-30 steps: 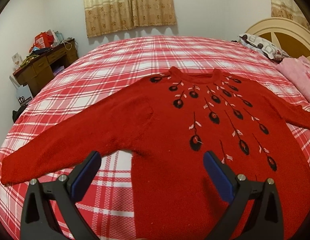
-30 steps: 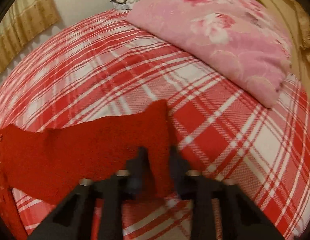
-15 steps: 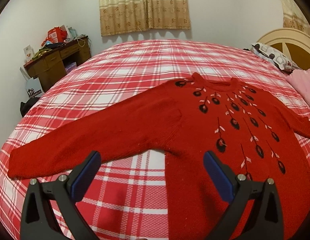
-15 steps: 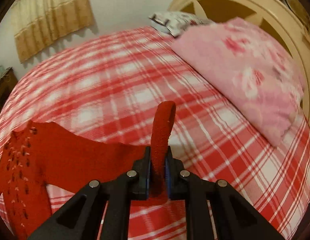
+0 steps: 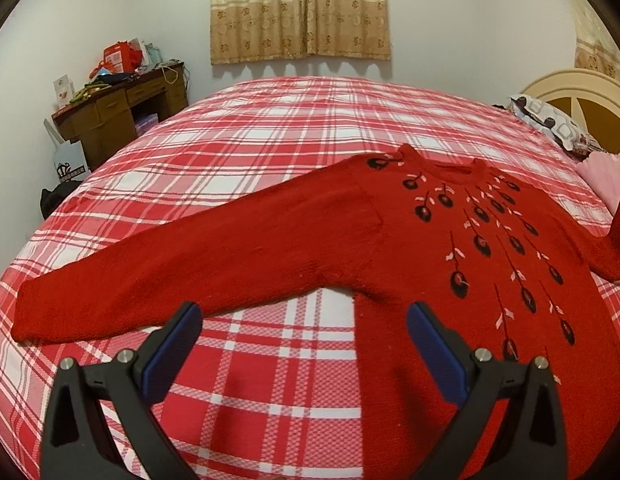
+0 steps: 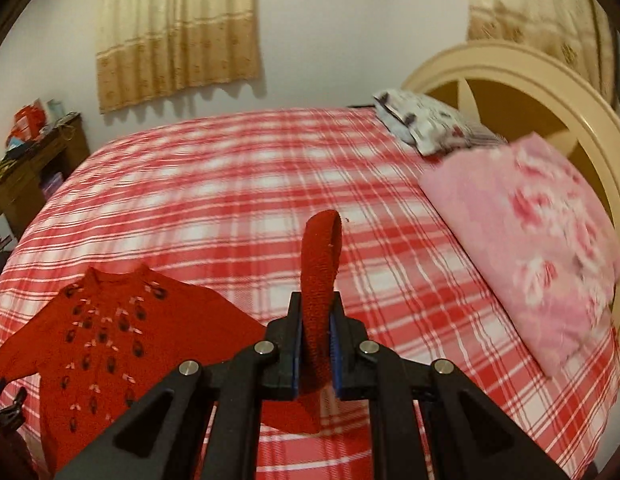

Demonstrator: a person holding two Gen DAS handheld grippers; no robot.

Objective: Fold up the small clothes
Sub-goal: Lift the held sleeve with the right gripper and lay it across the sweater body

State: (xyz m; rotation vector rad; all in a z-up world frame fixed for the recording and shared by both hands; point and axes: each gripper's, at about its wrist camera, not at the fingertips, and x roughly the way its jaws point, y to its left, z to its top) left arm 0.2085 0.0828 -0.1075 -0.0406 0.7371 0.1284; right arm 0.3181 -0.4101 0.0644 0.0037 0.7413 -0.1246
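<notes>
At the bottom of the right wrist view, the right gripper [image 6: 315, 344] was clamped on the cuff end of the red sweater's sleeve [image 6: 319, 280], its blue pads pressed to both sides of the knit. The cuff stood up above the fingertips and curled over at its top, near the frame's centre, while the rest of the sleeve hung below the fingers toward the bed.

At the bottom of the left wrist view, the left gripper [image 5: 304, 334] had its jaws wide apart, with nothing between them. It hung over the plaid bedspread [image 5: 270, 380] and the sweater's lower left edge.

Just beyond it, the red sweater [image 5: 449, 260] lay flat, front up, across the centre and right of that frame, black and pink embroidery fanning down from the collar. Its other sleeve [image 5: 170, 276] stretched flat toward the lower left. At the right edge, the gripped sleeve rose off the bed.

Farther back, a pink floral quilt [image 6: 529, 248] lay at the right of the right wrist view, with a patterned pillow [image 6: 425, 128] against the cream headboard [image 6: 549, 80]. A cluttered wooden desk [image 5: 118, 112] stood at the upper left, and beige curtains [image 5: 300, 8] hung on the far wall.
</notes>
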